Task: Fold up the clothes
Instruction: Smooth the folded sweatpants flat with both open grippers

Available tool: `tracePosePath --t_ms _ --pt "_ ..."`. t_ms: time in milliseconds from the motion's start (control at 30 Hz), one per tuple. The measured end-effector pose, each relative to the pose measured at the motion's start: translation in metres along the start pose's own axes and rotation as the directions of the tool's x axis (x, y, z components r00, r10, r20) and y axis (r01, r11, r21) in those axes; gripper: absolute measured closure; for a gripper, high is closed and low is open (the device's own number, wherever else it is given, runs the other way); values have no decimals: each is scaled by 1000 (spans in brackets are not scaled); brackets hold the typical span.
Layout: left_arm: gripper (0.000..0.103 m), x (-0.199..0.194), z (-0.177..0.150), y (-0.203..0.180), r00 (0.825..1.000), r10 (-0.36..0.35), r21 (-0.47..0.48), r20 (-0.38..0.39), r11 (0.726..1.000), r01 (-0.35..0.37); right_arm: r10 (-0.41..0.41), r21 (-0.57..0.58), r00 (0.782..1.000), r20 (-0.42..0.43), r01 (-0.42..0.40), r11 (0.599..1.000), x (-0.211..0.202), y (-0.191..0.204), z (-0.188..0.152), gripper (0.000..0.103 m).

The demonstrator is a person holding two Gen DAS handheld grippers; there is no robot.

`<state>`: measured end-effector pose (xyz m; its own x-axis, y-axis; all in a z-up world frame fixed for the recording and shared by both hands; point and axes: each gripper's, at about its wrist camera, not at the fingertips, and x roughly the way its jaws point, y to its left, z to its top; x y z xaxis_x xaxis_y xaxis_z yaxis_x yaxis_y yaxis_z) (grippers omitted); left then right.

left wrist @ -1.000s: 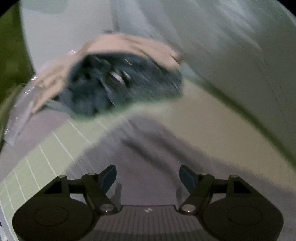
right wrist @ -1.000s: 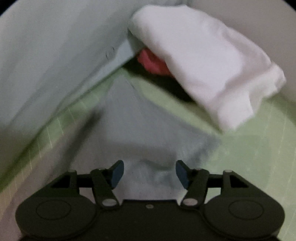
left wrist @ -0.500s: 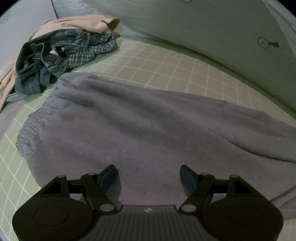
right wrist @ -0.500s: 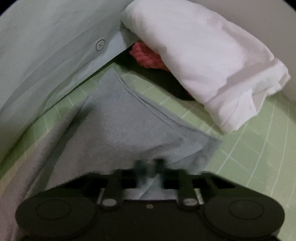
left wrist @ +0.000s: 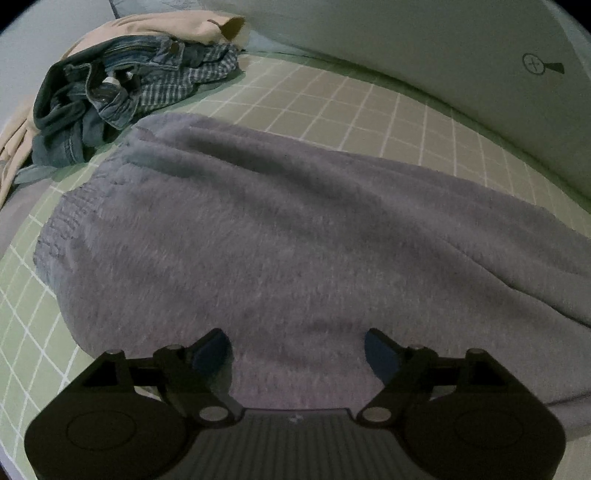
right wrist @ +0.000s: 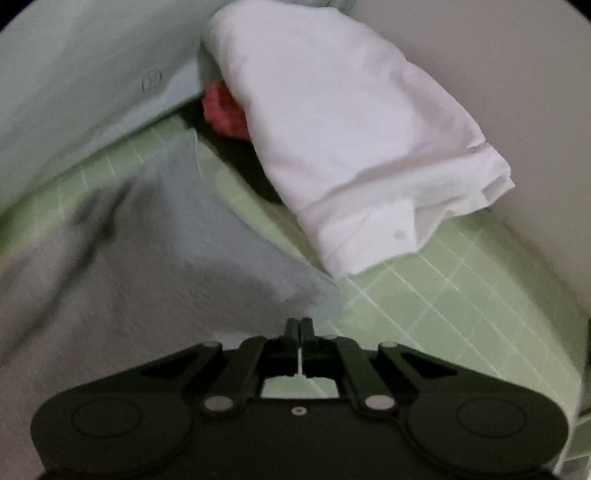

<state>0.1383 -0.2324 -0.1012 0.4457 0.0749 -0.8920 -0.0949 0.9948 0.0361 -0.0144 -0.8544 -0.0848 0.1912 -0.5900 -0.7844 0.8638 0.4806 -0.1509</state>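
Observation:
A grey fleece garment [left wrist: 288, 236] lies spread on the green grid mat [left wrist: 369, 107]; its elastic waistband is at the left. My left gripper [left wrist: 297, 350] is open, its jaws wide apart just above the garment's near edge. In the right wrist view the same grey garment [right wrist: 155, 258] ends in a hem near the mat [right wrist: 461, 295]. My right gripper [right wrist: 300, 328] is shut at the garment's hem corner; cloth seems pinched between the pads.
A heap of blue jeans [left wrist: 99, 96], checked cloth and beige cloth [left wrist: 166, 26] sits at the mat's far left. A folded white garment [right wrist: 354, 136] over something red [right wrist: 225, 114] lies at the right end. A pale wall runs behind.
My right gripper closed from open onto the grey garment's hem. The left view swung from the jeans heap down over the garment and moved closer, its jaws staying open.

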Motion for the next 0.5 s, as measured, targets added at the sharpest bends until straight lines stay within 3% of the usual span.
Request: tracePosePath --t_ms 67,100,200,333,500 --pt "20 -1 3 -1 1000 2 1 0 1000 -2 18 4 999 44 -18 1000 -14 8 -1 76" --pt "20 -1 5 -1 1000 3 0 2 1000 -3 27 6 997 66 -27 1000 -21 12 -2 57" --pt "20 -5 13 -2 1000 -7 -11 17 1000 8 109 -30 988 108 -106 994 -43 41 -4 49" --pt "20 -7 35 -9 998 -39 -29 57 999 40 248 -81 962 113 -239 968 -61 85 -4 27" --pt "20 1 62 -23 994 -87 -69 72 993 92 350 -111 934 70 -342 933 -68 144 -4 24"
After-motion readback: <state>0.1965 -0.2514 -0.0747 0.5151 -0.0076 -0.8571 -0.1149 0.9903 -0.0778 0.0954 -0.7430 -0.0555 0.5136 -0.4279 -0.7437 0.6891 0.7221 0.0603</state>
